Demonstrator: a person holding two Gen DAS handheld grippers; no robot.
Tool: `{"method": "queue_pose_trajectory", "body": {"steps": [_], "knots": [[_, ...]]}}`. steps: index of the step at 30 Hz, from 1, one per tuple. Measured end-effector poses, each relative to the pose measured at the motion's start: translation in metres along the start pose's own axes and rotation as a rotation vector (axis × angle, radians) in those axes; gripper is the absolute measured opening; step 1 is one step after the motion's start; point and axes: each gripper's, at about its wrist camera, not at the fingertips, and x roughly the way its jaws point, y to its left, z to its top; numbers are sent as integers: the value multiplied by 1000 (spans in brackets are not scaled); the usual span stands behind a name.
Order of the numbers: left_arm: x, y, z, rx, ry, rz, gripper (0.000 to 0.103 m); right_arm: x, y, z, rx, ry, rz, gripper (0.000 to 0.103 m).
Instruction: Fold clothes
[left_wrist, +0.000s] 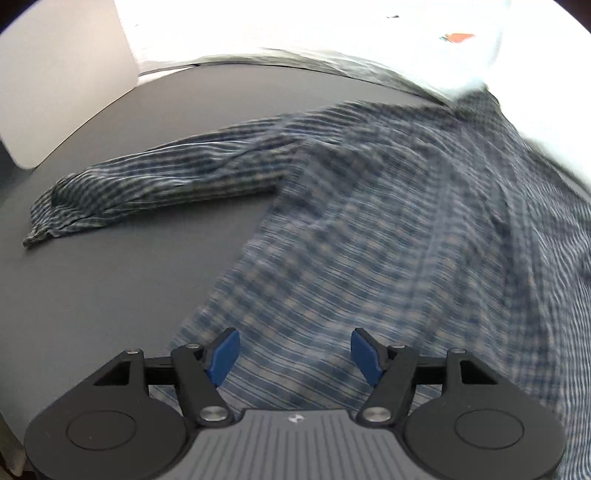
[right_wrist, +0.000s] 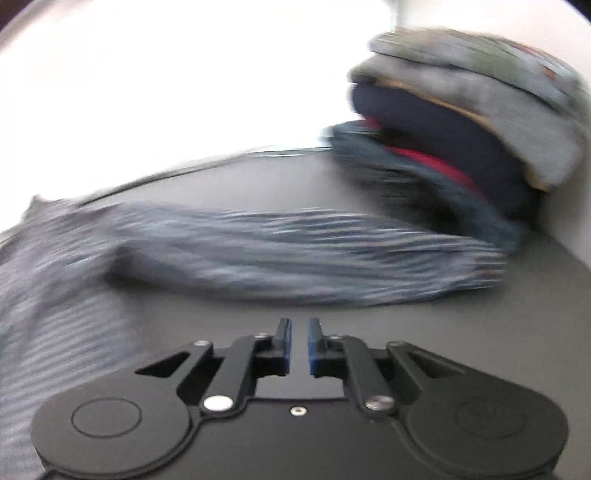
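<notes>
A blue and white checked shirt (left_wrist: 388, 240) lies spread on the dark grey table (left_wrist: 122, 295), one long sleeve (left_wrist: 147, 184) stretched out to the left. My left gripper (left_wrist: 295, 352) hovers over the shirt's near hem, open, its blue pads (left_wrist: 225, 354) wide apart and gripping nothing. In the right wrist view the shirt's other sleeve (right_wrist: 295, 258) runs across the table (right_wrist: 498, 332) toward the right, blurred. My right gripper (right_wrist: 299, 343) sits above bare table just in front of that sleeve, its jaws nearly together with a slim gap and nothing between them.
A stack of folded clothes (right_wrist: 461, 140) in grey, navy, red and blue stands at the far right, touching the sleeve's cuff end. A pale board or chair back (left_wrist: 62, 74) stands at the table's far left. White cloth (left_wrist: 480, 62) lies beyond the shirt's collar end.
</notes>
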Motion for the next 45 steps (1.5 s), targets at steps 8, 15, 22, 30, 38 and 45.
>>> {"method": "queue_pose_trajectory", "body": {"steps": [8,15,22,30,38,45], "knots": [[12,133,28,-100,-18,-15,74,-32,179,-52,-76,71,193,42],[23,256,46,-171,-39,107,81,-54,307,-109,-189,84,212,65],[44,307,65,-193,-71,111,83,-57,361,-136,-318,9,189,91],[76,324,91,-221,-108,44,82,-45,352,-140,-226,-8,192,103],[90,303,114,-70,-121,38,20,-44,353,-141,-224,-10,185,103],[69,317,139,-136,-245,69,12,-42,354,-141,-223,-10,182,103]]}}
